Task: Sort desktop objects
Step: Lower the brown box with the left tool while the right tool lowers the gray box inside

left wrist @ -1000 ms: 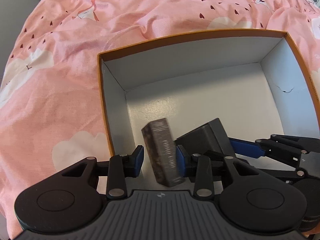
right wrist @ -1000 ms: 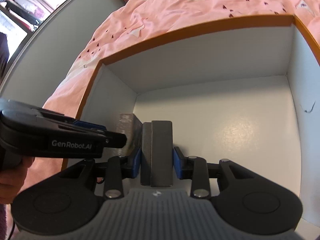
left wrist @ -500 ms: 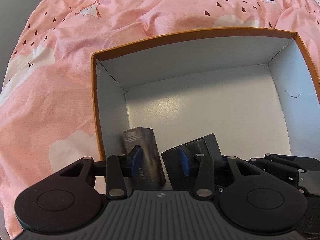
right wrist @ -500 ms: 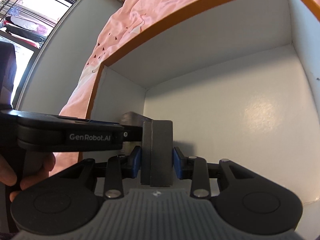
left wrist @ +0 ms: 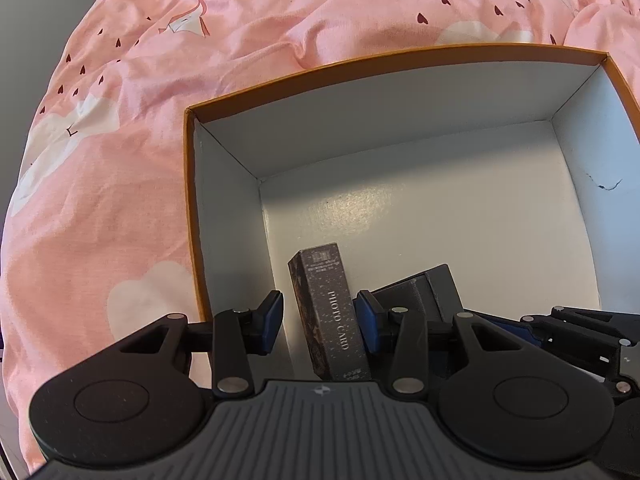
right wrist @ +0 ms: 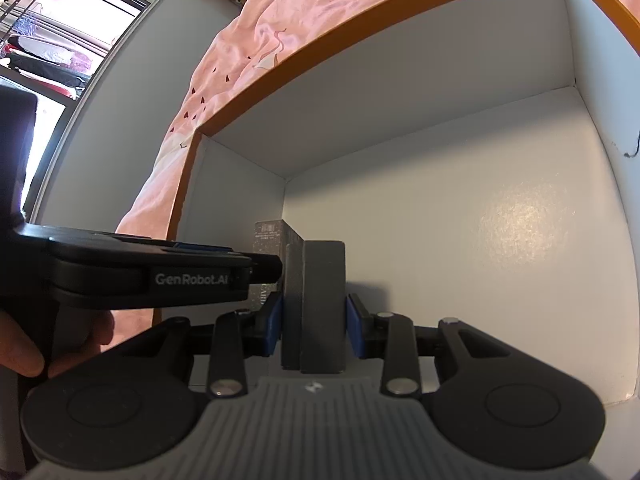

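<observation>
Inside the box (left wrist: 224, 184), left tool (left wrist: 319, 318) wide around photo-card pack (left wrist: 332, 316), right tool (right wrist: 314, 326) clamping grey case (right wrist: 316, 304)

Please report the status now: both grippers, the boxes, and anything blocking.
Left gripper open around photo card box, standing in orange box. Right gripper shut on grey box, beside it. Nothing blocking.

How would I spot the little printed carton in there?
Find the orange-rimmed box on the pink bedding. In its near left corner stands a slim dark carton. Unlike the plain grey block beside it, it reads PHOTO CARD.
</observation>
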A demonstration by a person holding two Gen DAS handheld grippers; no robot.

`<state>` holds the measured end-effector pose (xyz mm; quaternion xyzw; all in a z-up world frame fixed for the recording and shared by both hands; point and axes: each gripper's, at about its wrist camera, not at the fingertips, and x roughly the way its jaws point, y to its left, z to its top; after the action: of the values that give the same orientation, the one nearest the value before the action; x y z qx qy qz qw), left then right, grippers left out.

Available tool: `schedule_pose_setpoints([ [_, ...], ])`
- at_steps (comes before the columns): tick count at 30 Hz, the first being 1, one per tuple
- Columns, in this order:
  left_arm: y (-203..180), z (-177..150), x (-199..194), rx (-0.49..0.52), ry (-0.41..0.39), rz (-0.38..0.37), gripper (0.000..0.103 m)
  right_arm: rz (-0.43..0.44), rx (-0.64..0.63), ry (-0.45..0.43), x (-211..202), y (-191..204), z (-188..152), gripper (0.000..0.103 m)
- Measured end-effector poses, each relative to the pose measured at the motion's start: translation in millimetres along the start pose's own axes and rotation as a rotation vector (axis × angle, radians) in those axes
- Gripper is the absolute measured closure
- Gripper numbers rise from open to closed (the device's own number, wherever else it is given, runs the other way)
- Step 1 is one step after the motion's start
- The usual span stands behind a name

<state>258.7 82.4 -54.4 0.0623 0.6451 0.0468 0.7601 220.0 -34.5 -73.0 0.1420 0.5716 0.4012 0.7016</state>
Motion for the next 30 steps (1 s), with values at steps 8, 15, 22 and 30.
schedule_pose_setpoints([
  [8,-2.5,3.2,7.2,-0.002,0.011,0.031,0.062,0.009,0.018,0.011,1.8,-2.8,0.3,0.067],
  [15,-6.0,4.6,11.2,-0.001,0.016,0.061,0.062,0.007,0.019,0.014,1.5,-3.3,0.9,0.067],
  [22,-5.3,-0.1,7.3,-0.006,-0.003,0.019,0.064,0.003,0.025,0.016,-0.8,-6.7,1.9,0.067],
  [30,-10.5,-2.7,10.2,0.012,-0.005,0.05,0.065,0.004,0.018,0.021,4.5,-4.2,1.2,0.067],
])
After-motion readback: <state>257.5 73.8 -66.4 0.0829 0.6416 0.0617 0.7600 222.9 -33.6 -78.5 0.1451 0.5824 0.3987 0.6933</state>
